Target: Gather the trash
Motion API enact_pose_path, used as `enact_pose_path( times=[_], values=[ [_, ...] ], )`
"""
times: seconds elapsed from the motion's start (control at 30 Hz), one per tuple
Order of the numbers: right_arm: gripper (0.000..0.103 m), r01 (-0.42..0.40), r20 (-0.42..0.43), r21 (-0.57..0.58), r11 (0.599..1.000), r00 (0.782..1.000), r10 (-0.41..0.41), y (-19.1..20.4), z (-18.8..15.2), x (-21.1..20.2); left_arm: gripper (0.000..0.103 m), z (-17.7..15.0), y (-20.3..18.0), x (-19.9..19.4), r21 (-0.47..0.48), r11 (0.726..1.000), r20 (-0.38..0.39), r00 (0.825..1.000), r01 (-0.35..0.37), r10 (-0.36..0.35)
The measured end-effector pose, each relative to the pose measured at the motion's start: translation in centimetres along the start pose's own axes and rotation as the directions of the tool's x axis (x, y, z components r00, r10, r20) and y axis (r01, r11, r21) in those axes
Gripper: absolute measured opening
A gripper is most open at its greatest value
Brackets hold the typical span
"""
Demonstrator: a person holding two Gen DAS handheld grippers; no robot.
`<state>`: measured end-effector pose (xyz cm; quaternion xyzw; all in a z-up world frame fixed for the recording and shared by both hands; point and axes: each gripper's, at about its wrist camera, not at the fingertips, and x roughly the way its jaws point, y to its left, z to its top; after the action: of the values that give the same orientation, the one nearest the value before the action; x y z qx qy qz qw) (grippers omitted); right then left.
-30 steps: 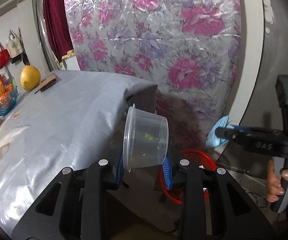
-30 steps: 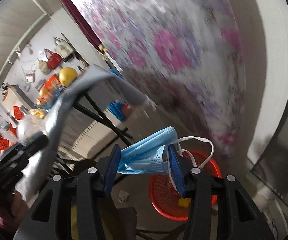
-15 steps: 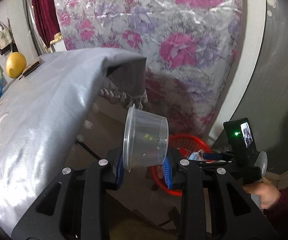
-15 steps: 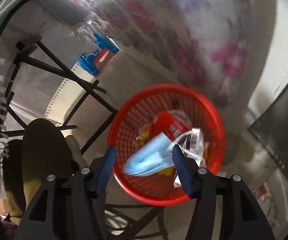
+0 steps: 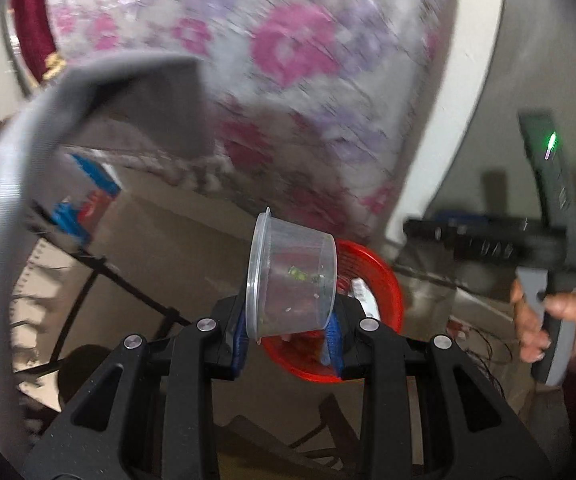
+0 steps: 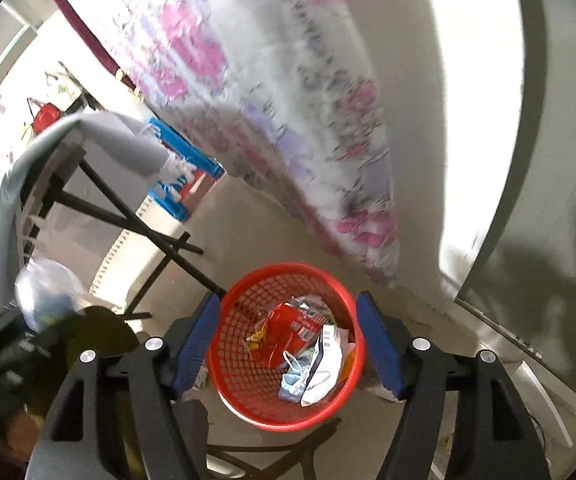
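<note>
My left gripper [image 5: 288,340] is shut on a clear plastic tub [image 5: 292,276] with green scraps inside, held on its side above the near rim of the red mesh basket [image 5: 384,280]. My right gripper [image 6: 288,340] is open and empty, high above the same red basket [image 6: 248,396]. A blue face mask [image 6: 294,380] lies in the basket among a red wrapper [image 6: 292,330] and white paper [image 6: 326,364]. The right gripper also shows in the left wrist view [image 5: 420,230], blurred, off to the right. The tub shows blurred at the left of the right wrist view [image 6: 48,292].
The grey-clothed table [image 5: 4,184] hangs over at the left, with black folding legs [image 6: 128,216] under it. A blue and red box [image 6: 180,176] lies on the floor by the floral cover [image 5: 288,60]. A grey wall panel [image 5: 528,40] stands at the right.
My right gripper opened and the blue mask dropped into the basket, then it rose. My left gripper carried the tub down past the table edge toward the basket.
</note>
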<state>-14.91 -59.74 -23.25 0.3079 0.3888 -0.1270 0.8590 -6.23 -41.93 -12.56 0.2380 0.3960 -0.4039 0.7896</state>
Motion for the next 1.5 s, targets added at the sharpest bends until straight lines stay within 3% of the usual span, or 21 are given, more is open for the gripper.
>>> enact_pose_path(
  times=[0.3, 0.53, 0.6, 0.67, 0.73, 0.93, 1.13, 1.23, 1.5],
  values=[
    [0.070, -0.015, -0.015, 0.025, 1.000, 1.000, 0.015, -1.2, -0.5, 0.0, 0.033, -0.8, -3.4, 8.4, 0.088, 0.993, -0.165, 0.985, 0.075, -0.060],
    [0.070, -0.013, -0.027, 0.050, 0.999, 1.000, 0.014, -2.0, -1.0, 0.4, 0.033, -1.2, -3.5, 13.2, 0.086, 0.993, -0.242, 0.968, 0.084, -0.061],
    [0.070, -0.016, -0.026, 0.057, 0.998, 1.000, 0.017, -2.2, -1.1, 0.4, 0.038, -1.3, -3.2, 14.0, 0.073, 0.993, -0.260, 0.963, 0.096, -0.074],
    [0.070, -0.017, -0.025, 0.060, 0.998, 1.000, 0.019, -2.3, -1.1, 0.5, 0.050, -1.3, -3.0, 14.4, 0.058, 0.994, -0.267, 0.961, 0.095, -0.076],
    [0.070, -0.019, -0.026, 0.059, 0.998, 0.999, 0.021, -2.2, -1.1, 0.5, 0.053, -1.4, -2.7, 14.5, 0.050, 0.995, -0.271, 0.960, 0.090, -0.073],
    [0.070, -0.022, -0.036, 0.038, 0.999, 0.999, 0.023, -1.2, -1.1, 0.4, 0.068, -2.0, -1.8, 12.8, 0.054, 0.998, -0.250, 0.968, 0.039, -0.025],
    [0.071, 0.018, -0.039, -0.033, 0.999, 0.999, -0.019, 1.1, -1.3, -1.0, 0.071, -2.4, 0.2, 8.9, 0.014, 0.999, -0.211, 0.977, -0.032, 0.034],
    [0.076, 0.048, -0.028, -0.067, 0.997, 0.998, -0.050, 2.2, -1.4, -2.5, 0.075, -2.1, 0.7, 6.0, -0.004, 0.998, -0.160, 0.985, -0.068, 0.066],
    [0.091, 0.148, 0.006, -0.198, 0.969, 0.989, -0.150, 5.8, -2.1, -8.7, 0.080, -1.7, 0.7, -1.3, -0.053, 0.996, -0.044, 0.996, -0.077, 0.074]
  ],
)
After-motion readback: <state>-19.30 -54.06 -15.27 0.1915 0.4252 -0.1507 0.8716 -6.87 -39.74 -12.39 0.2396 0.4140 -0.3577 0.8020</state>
